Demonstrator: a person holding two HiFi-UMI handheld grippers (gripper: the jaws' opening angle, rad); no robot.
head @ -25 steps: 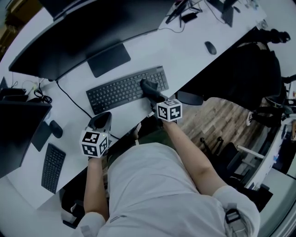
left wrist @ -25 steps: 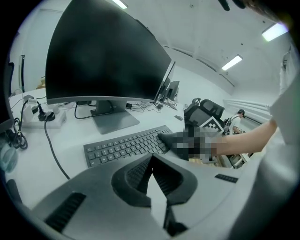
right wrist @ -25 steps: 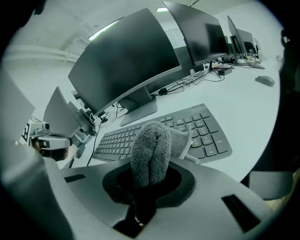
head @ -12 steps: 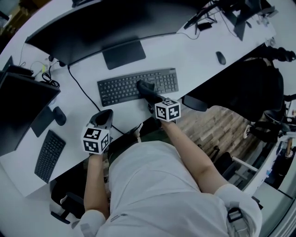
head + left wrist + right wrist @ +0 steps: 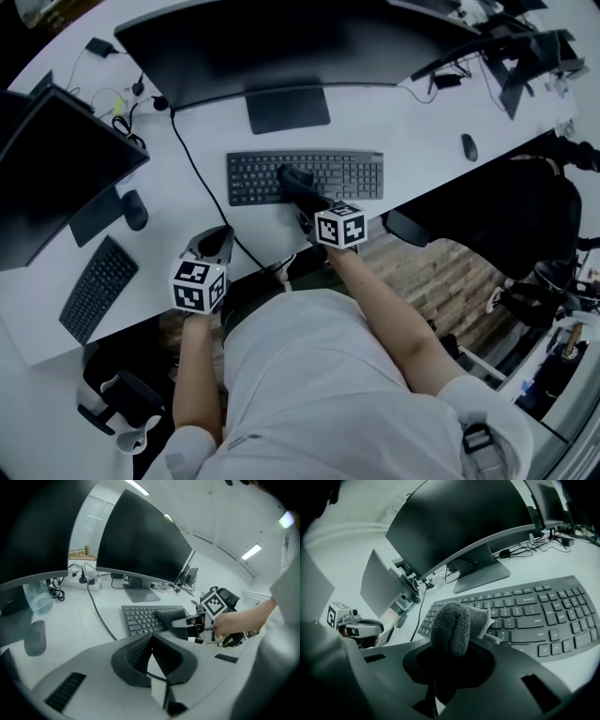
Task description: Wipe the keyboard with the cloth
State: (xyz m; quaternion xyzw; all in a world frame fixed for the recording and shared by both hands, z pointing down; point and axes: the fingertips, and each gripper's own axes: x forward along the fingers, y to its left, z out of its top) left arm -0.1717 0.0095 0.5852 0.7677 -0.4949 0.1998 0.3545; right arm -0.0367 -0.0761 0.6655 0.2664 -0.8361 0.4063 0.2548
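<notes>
Mid-wipe, by the look of it. Holding the cloth (image 5: pixel 449 623) bunched in the right tongs (image 5: pixel 447 637), which are clamped firmly on its grey pile, with a loose corner trailing onto the keys. Pressing it onto the keyboard (image 5: pixel 347 176) a little left of centre, over the near rows of letter keys. Doing nothing with the left tongs (image 5: pixel 151 644): closed tip to tip on nothing, low over the bare surface (image 5: pixel 412 122), well to the near left of the keyboard, close to a cable (image 5: pixel 102 620). Cannot judge which keys have had the cloth: no streak, dust line or damp mark to go by. Probably much left to cover, namely the right half with the number pad, the far row and the leftmost keys, all lying uncovered. Next, most likely, sweeping sideways along the rows without shoving the keyboard toward the monitor stand (image 5: pixel 288 108).
</notes>
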